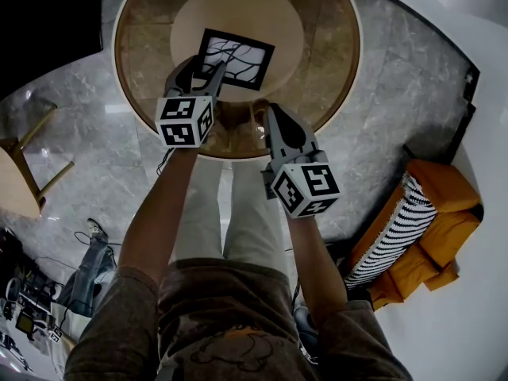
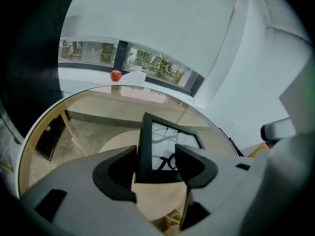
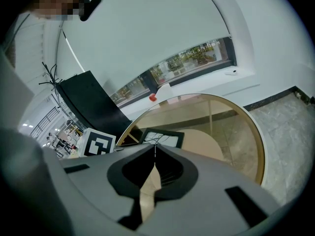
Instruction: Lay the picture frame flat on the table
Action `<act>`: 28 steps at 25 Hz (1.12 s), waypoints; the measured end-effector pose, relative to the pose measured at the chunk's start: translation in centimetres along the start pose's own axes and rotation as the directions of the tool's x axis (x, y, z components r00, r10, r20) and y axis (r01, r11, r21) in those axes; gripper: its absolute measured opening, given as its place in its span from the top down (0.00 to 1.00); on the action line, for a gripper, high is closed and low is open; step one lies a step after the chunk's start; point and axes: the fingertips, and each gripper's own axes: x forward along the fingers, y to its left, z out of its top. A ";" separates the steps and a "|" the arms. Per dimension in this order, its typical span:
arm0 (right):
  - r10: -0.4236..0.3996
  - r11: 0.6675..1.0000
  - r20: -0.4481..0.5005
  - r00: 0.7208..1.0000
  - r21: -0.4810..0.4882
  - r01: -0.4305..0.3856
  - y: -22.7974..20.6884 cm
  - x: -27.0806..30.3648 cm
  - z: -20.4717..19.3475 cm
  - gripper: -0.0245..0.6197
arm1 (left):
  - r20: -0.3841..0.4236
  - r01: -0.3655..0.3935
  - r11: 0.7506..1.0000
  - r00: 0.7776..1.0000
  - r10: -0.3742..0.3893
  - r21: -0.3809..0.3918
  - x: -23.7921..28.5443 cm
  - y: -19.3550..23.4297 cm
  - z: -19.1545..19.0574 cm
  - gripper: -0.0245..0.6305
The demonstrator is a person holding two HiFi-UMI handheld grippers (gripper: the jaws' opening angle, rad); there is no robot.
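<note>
Left claw (image 2: 156, 155), jaws parted, covers a corner of the picture frame (image 2: 170, 134).

- In the head view, the near corner of the picture frame (image 1: 238, 54) is hidden behind the left tool (image 1: 202, 74).
- In the right gripper view, the right tool (image 3: 155, 151) covers the frame's near edge.
- The head view's top edge cuts off the far rim of the surface (image 1: 337, 62).
- A red round thing (image 2: 115, 75) beyond the surface is too small to identify.
- Clutter (image 1: 32, 312) at the head view's lower left is cut off and too small to make out.

The picture frame (image 1: 236, 58) is black around white with dark squiggles; the cushion (image 1: 394, 232) is black-and-white striped.
</note>
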 end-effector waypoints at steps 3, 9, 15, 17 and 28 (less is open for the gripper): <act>0.000 1.000 -0.001 1.000 0.002 0.000 -0.1 -0.1 -0.1 0.93 | 0.001 -0.002 1.000 1.000 0.002 0.000 -0.1 -0.1 0.0 0.59; -0.001 1.000 0.000 1.000 0.004 0.001 0.0 -0.3 -0.2 0.93 | -0.006 -0.014 1.000 1.000 0.014 0.009 -0.2 0.0 -0.2 0.58; -0.005 1.000 0.002 1.000 0.011 0.005 -0.2 -0.5 -0.2 0.93 | -0.026 -0.072 0.991 0.997 0.075 0.112 -0.3 0.3 -0.5 0.61; -0.005 1.000 0.001 1.000 0.013 0.005 -0.3 -0.5 -0.1 0.93 | -0.025 -0.067 0.993 0.997 0.070 0.094 -0.3 0.3 -0.4 0.62; -0.017 1.000 -0.004 1.000 0.014 0.017 -0.9 -0.4 -0.7 0.93 | -0.013 -0.088 0.992 0.996 0.089 0.089 -0.5 0.7 -0.6 0.65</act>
